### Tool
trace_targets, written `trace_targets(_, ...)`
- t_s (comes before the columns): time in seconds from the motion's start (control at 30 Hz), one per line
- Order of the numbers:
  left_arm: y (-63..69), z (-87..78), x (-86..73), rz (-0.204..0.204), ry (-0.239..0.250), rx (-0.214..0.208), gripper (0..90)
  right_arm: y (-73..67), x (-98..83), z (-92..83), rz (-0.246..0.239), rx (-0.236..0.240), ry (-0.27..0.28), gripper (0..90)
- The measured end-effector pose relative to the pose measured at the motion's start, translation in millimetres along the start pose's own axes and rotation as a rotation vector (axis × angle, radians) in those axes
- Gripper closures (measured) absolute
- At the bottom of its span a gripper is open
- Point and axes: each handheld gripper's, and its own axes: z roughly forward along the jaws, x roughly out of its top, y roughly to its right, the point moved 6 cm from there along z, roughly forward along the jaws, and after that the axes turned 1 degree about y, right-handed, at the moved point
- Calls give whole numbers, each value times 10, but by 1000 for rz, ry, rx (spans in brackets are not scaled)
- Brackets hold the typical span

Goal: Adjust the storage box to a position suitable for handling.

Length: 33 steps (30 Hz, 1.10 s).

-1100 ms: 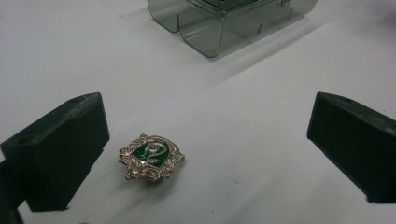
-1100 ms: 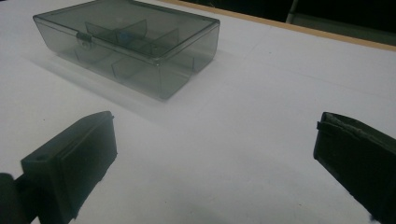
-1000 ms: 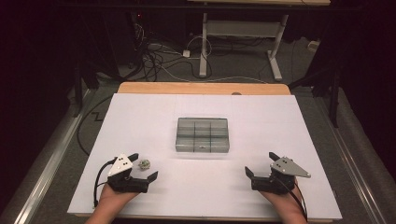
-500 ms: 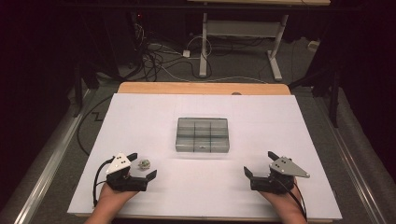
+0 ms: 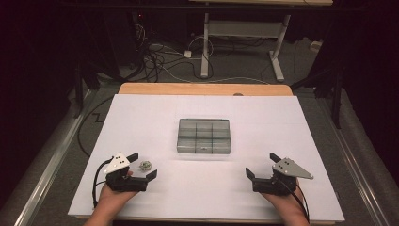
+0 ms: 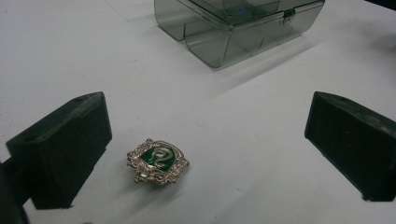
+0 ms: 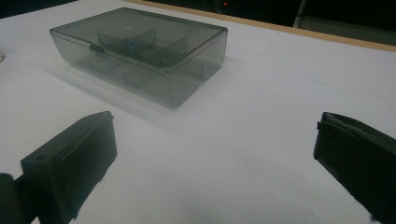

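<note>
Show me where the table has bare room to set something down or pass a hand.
Most of the white tabletop is bare: the strip between the clear box and the far wooden edge, both flanks of the box, and the near stretch between the left tool and the right tool. Only tight spot: the badge, lying between the left tool's open jaws.

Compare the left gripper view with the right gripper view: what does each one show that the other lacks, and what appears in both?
Left gripper view alone: a small ornate badge, silver-edged with a green centre, lying on the white table between the open jaws of the left tool, nearer the left jaw and touching neither.

Right gripper view alone: the open right tool with bare table between its jaws, the table's wooden far edge, and the box's whole closed lid.

Both: the smoky clear compartment box, latch shut, standing on the white table.
</note>
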Motion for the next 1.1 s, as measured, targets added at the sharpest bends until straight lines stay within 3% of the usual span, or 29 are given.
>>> trace_targets(0.53, -41, -19, -12, -5, -24, 10, 55, -5, -27, 18, -7, 10, -24, 1)
trace_targets(0.77, -4, -26, -27, 32, -37, 1, 225, -11, -41, 5, -7, 15, -29, 1)
trace_targets(1.1, -30, -28, -21, 9, -32, 14, 453, -11, -37, 1, 2, 21, -25, 1)
